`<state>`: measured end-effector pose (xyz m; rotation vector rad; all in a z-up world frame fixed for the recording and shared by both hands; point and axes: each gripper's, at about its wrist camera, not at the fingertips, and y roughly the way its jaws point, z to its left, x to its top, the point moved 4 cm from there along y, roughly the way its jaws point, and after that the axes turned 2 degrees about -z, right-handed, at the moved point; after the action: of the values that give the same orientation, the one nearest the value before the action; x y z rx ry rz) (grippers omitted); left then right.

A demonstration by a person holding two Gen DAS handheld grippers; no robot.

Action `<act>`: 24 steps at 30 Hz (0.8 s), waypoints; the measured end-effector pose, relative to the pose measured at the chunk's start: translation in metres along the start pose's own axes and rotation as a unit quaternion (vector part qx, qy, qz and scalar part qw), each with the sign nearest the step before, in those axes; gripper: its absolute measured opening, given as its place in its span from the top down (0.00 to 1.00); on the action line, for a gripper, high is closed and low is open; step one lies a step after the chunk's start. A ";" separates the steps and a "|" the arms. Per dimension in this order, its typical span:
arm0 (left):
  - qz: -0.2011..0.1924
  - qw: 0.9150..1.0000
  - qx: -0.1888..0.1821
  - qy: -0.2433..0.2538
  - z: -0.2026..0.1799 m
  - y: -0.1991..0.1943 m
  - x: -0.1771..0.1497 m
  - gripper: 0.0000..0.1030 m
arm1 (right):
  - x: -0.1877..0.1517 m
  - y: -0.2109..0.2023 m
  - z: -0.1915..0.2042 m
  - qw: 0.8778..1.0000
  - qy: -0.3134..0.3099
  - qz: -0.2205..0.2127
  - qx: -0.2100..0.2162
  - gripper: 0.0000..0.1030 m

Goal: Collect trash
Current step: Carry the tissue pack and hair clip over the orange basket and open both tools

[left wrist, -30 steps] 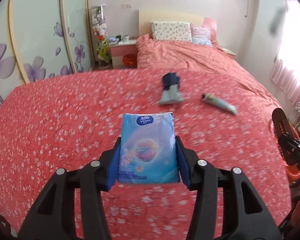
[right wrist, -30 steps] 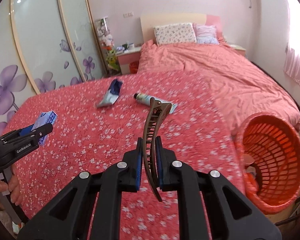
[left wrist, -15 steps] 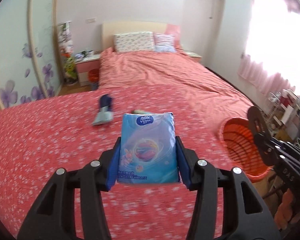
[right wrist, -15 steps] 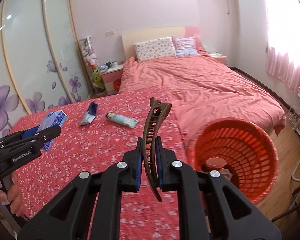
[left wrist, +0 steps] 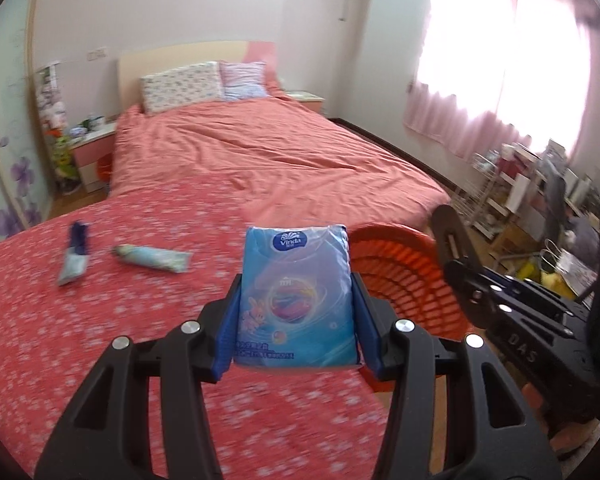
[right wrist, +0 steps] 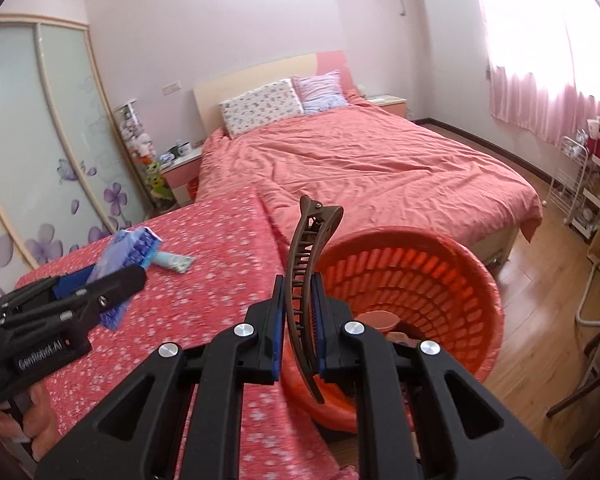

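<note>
two pieces are gripped: left tongs [left wrist: 296,320] clamp a blue tissue pack [left wrist: 296,296] at frame centre, right tongs [right wrist: 298,328] pinch a brown hair clip [right wrist: 306,280] over the orange basket [right wrist: 488,280] rim. only the left view shows two tubes [left wrist: 152,258] on the floral bedspread [left wrist: 100,320], upper left.

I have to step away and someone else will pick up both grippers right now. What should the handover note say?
Left gripper: shut on the blue tissue pack, held over the flowered bed cover, short of the basket.
Right gripper: shut on the brown hair clip, at the rim of the orange basket.
Basket: beside the bed, some items already inside.
Done: both items picked up and brought near the basket; neither dropped yet.
Left: release the clip and the pack into the basket, then fetch the light blue tube and the dark-capped tube lying on the flowered cover.
</note>
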<state>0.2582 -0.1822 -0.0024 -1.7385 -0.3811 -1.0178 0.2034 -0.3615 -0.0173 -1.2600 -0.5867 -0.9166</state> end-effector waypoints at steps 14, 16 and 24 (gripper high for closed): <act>0.056 0.997 -0.057 0.023 -0.074 0.099 -0.003 0.41 | 0.003 0.036 -0.074 0.998 0.055 0.016 -0.021 0.80; 0.067 0.996 -0.047 0.018 -0.069 0.111 -0.006 0.38 | -0.001 0.045 -0.079 0.998 0.060 0.026 -0.021 0.70; 0.082 0.996 0.029 0.009 -0.009 0.124 -0.024 0.35 | -0.017 0.053 -0.079 0.997 0.059 0.042 -0.032 0.61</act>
<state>0.3226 -0.2362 -0.0965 -1.6782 -0.2500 -0.8944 0.2306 -0.4311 -0.0781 -1.2684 -0.4113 -0.9391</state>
